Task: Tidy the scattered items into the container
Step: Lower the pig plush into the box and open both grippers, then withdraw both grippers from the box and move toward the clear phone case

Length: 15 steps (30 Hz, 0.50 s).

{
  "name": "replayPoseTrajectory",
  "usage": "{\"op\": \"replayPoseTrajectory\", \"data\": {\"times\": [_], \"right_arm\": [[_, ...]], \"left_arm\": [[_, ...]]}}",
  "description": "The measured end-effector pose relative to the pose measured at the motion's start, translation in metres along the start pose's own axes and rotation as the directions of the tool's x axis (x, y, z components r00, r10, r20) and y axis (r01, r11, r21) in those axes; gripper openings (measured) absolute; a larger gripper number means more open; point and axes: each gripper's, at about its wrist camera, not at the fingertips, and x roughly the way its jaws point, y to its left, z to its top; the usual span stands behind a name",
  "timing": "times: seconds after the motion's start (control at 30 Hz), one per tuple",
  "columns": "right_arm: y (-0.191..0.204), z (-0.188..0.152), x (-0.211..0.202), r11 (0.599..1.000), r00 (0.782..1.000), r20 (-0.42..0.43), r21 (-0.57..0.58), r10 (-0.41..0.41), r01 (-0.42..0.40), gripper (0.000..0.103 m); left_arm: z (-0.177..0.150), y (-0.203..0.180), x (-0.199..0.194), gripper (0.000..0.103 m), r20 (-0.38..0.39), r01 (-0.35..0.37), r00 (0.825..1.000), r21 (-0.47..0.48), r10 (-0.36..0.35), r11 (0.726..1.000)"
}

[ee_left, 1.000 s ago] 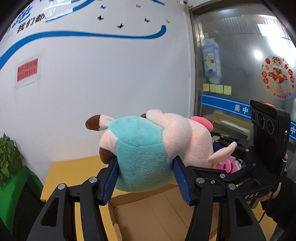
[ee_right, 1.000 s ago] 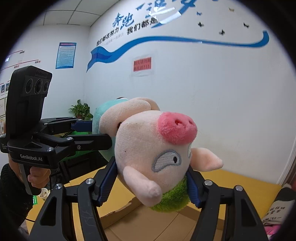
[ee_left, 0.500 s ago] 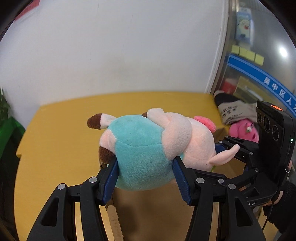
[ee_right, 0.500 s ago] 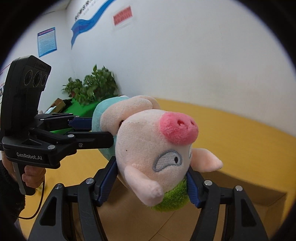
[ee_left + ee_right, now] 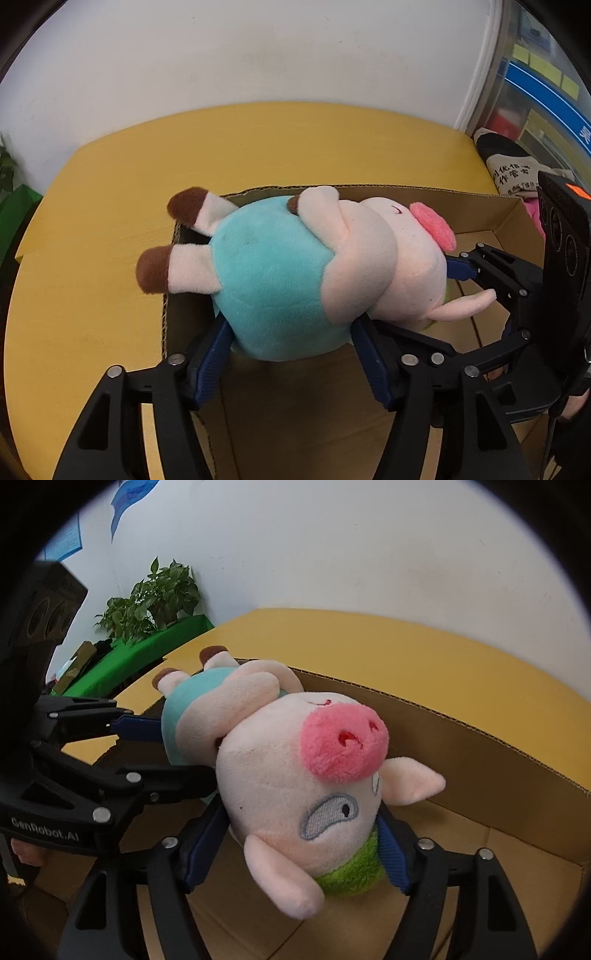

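A: Yellow table [image 5: 110,206], open cardboard box [image 5: 509,218] on it. Plush pig [image 5: 295,280] hangs over the box interior, lying sideways, not touching the floor of the box.

B: Holds?

A: Left gripper [image 5: 291,354] is closed onto the teal belly, pads pressing in from both sides. Right gripper [image 5: 295,845] is clamped on the head at the green collar [image 5: 354,871], snout [image 5: 343,742] pointing up.

B: Handling estimate?

A: Soft, light, compressible; fabric gives good friction, little slip risk. Not fragile. The body sags between two grips, so belly and head are sensible holds. Limbs and ears are floppy, poor places to pinch.

B: Other items?

A: Pink and printed fabric things [image 5: 513,173] beyond the box's far right corner, unidentified.
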Motion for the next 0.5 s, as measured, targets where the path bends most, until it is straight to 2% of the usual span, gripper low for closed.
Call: {"op": "replayPoseTrajectory", "data": {"times": [0.1, 0.17, 0.27, 0.37, 0.5], "right_arm": [[-0.001, 0.003, -0.003, 1.000, 1.000, -0.007, 0.011, -0.004, 0.004, 0.089], [-0.003, 0.006, -0.008, 1.000, 1.000, -0.021, 0.016, -0.008, 0.009, 0.089], [0.000, 0.016, -0.025, 1.000, 1.000, -0.024, 0.015, 0.010, -0.010, 0.089], [0.008, 0.018, -0.067, 0.999, 1.000, -0.003, -0.036, -0.010, 0.010, 0.089], [0.024, -0.005, -0.158, 0.993, 0.999, 0.045, -0.117, 0.025, -0.020, 0.089]], "left_arm": [[-0.006, 0.001, -0.012, 0.075, 0.005, 0.020, 1.000, -0.016, -0.020, 1.000], [-0.011, 0.000, -0.036, 0.075, 0.053, -0.001, 0.999, -0.021, 0.002, 1.000], [-0.020, -0.003, -0.080, 0.087, 0.141, -0.018, 0.990, -0.037, 0.023, 0.999], [-0.047, -0.013, -0.125, 0.088, 0.204, -0.006, 0.979, 0.005, 0.004, 1.000], [-0.102, -0.012, -0.146, 0.089, 0.154, 0.028, 0.988, 0.041, -0.034, 0.999]]}}
